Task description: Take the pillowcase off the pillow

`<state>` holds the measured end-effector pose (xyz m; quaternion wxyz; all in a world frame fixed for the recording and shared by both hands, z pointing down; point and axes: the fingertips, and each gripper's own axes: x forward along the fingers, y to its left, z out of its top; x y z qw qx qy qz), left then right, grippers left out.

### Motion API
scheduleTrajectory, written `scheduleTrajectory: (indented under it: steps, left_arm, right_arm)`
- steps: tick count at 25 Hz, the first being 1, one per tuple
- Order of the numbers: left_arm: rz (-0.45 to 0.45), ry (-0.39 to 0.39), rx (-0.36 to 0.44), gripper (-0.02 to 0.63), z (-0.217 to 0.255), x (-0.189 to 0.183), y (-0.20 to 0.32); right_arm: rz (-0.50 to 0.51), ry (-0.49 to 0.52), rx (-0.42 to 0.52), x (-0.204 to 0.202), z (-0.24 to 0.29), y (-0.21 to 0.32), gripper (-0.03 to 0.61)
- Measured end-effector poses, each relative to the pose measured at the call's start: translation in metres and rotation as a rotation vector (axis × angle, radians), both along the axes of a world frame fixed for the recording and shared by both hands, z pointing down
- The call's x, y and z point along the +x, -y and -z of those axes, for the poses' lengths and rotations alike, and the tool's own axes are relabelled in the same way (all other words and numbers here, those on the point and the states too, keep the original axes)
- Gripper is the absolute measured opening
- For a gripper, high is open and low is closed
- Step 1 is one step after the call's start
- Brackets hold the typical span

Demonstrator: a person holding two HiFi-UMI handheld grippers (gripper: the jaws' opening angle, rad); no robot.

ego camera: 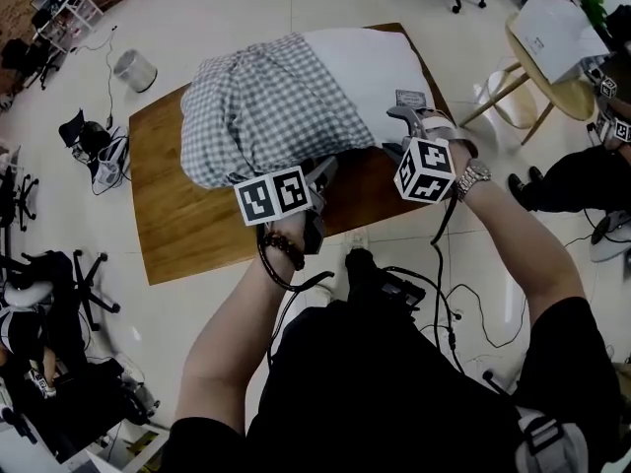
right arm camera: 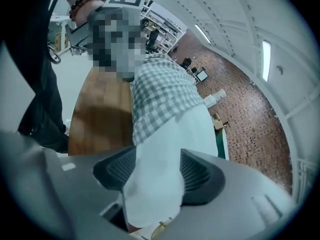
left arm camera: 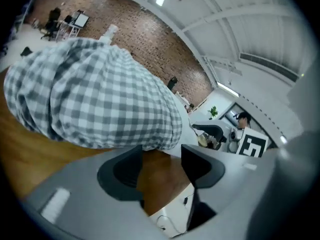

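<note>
The pillow (ego camera: 370, 72) lies across the far half of the wooden table (ego camera: 187, 225). The checked pillowcase (ego camera: 266, 106) is bunched over its left part, and bare white pillow sticks out toward 2 o'clock.

In the head view the left gripper (ego camera: 317, 180) sits at the near edge of the pillowcase, which starts just beyond it at 12 o'clock. In the left gripper view this gripper (left arm camera: 162, 156) has its jaws spread, with only table wood (left arm camera: 160, 184) between them. The checked cloth (left arm camera: 95, 99) bulges just ahead, from 10 to 12 o'clock, about level with the jaw tips.

The right gripper (ego camera: 419, 126) is at the near right corner of the pillow. In its own view its jaws (right arm camera: 155, 169) are spread with the white corner (right arm camera: 165, 134) filling the gap, the cloth against both pads but not squeezed flat. The pillowcase's edge (right arm camera: 160, 94) lies further ahead at 12 o'clock.

On the floor, a bin (ego camera: 135, 70) stands off the table's 10 o'clock corner. A small round table (ego camera: 567, 82) stands at 2 o'clock.
</note>
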<state>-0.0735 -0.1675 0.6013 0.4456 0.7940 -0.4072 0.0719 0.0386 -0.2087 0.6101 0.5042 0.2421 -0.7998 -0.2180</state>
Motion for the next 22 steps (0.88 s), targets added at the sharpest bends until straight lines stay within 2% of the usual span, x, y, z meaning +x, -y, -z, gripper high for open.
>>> scheduleTrajectory:
  steps: [4,6,12,14,17,19,22]
  left_arm:
    - [0.113,-0.164,-0.103,0.259,-0.03,0.0,0.014]
    - [0.164,-0.221,-0.142,0.262,-0.047,0.002,0.022]
    - [0.247,-0.295,-0.198,0.257,-0.075,0.001,0.042]
    - [0.258,-0.298,-0.206,0.219,-0.08,0.0,0.046]
    - [0.254,-0.281,-0.212,0.092,-0.082,-0.003,0.048]
    - [0.24,-0.268,-0.209,0.028,-0.08,-0.003,0.045]
    - [0.228,-0.258,-0.209,0.012,-0.071,-0.006,0.037]
  right_arm:
    - [0.024,-0.034,0.032,-0.003,-0.011,0.007,0.281]
    - [0.031,-0.043,0.045,-0.002,-0.016,0.012,0.281]
    - [0.04,-0.048,0.054,-0.006,-0.023,0.02,0.269]
    - [0.035,-0.046,0.075,-0.006,-0.02,0.022,0.165]
    - [0.018,-0.041,0.096,-0.004,-0.014,0.026,0.065]
    - [0.007,-0.036,0.096,-0.003,-0.013,0.027,0.026]
    - [-0.006,-0.033,0.094,0.0,-0.009,0.028,0.012]
